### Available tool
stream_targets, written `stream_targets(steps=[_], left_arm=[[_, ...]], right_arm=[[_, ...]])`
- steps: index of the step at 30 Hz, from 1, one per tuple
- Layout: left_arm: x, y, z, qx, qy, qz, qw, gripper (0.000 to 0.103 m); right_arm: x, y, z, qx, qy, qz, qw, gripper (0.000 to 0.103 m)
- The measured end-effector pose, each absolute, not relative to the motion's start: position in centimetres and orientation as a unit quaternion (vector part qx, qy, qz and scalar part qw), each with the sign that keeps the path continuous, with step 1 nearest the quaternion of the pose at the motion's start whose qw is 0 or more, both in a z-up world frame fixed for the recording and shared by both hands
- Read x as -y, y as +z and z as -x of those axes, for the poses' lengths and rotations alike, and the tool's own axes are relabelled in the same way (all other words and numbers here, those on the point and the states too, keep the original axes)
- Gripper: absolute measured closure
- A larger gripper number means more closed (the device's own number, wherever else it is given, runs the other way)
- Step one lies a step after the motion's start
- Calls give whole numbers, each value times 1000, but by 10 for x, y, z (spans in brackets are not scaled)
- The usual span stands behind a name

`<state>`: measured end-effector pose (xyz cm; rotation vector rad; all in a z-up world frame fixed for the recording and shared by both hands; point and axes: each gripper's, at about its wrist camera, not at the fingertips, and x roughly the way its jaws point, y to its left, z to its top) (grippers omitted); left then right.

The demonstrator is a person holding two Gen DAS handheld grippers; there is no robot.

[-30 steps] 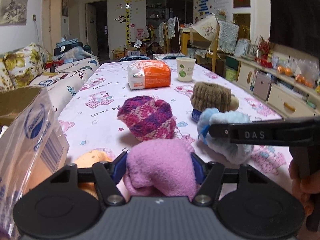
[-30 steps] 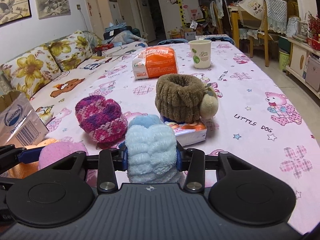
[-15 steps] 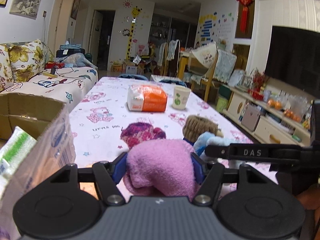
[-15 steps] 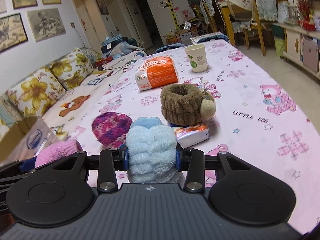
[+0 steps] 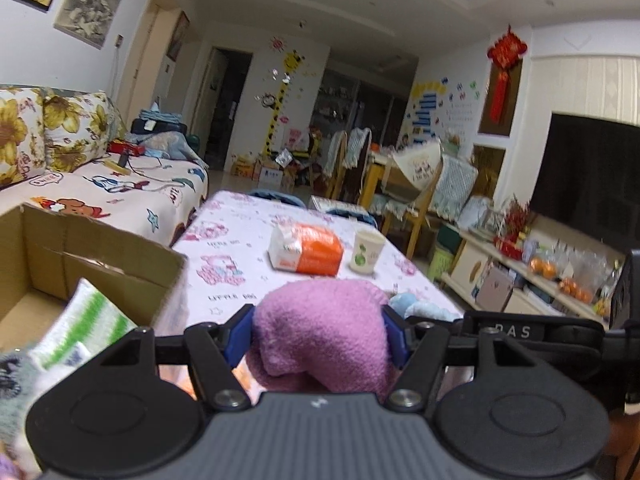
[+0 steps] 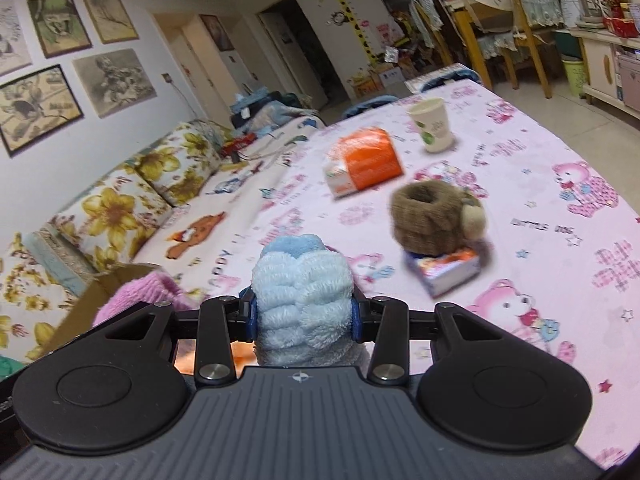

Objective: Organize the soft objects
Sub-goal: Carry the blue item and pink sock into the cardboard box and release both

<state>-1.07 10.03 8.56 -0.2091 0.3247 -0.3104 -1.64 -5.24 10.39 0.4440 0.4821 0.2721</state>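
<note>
The pink soft bundle (image 5: 320, 332) is sitting clenched in the left tool (image 5: 318, 336), beside the cardboard box (image 5: 80, 256) at nine o'clock. The right tool (image 6: 303, 312) is gripping the blue fluffy bundle (image 6: 304, 292) above the counter (image 6: 520, 184).

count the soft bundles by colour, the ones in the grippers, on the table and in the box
Pink fleece bundle, in the left gripper: 1
Light blue fluffy bundle, in the right gripper: 1
Brown fuzzy bundle, on the table: 1
Green-and-white striped bundle, in the cardboard box: 1
Total: 4
</note>
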Motion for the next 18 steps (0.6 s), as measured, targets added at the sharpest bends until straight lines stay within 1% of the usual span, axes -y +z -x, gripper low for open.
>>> stream_targets(steps=[10, 18], left_arm=[[-149, 100, 21, -120, -90, 178, 972, 37], [-184, 101, 17, -110, -15, 205, 972, 36]], right_arm=[[9, 129, 16, -213, 193, -209, 935, 53], [-39, 143, -3, -205, 240, -192, 929, 53]])
